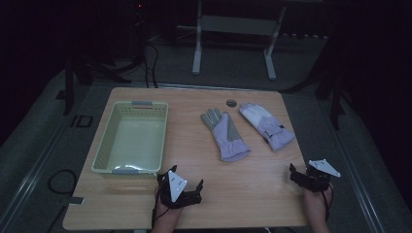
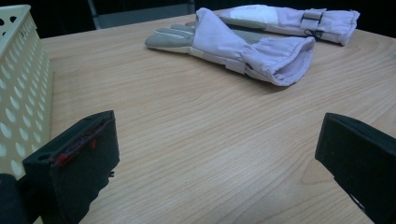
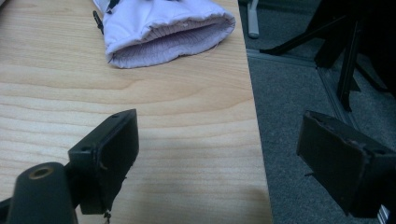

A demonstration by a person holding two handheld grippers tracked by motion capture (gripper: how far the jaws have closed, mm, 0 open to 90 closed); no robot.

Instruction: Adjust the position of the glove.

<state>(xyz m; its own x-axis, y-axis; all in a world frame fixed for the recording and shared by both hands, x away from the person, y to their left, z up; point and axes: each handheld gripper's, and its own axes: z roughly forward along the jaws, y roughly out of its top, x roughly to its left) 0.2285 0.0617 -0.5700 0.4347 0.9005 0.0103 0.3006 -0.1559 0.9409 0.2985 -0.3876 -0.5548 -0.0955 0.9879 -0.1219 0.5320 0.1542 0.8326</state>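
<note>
Two lilac-and-grey gloves lie flat on the wooden table (image 1: 252,189). The left glove (image 1: 226,133) is palm up near the middle, and the right glove (image 1: 266,125) lies beside it. My left gripper (image 1: 180,180) rests at the table's front edge just below the basket, open and holding nothing. In the left gripper view the near glove (image 2: 243,44) points its cuff toward the wide-apart jaws of this gripper (image 2: 217,154), with the other glove (image 2: 289,18) behind it. My right gripper (image 1: 306,172) sits open at the front right corner. Its view (image 3: 224,154) faces a glove cuff (image 3: 163,28).
A pale green perforated basket (image 1: 104,150) stands empty on the table's left half, and its wall (image 2: 21,84) is close to my left jaw. A small dark round disc (image 1: 231,102) lies near the far edge. The table's right edge (image 3: 254,121) drops to grey floor.
</note>
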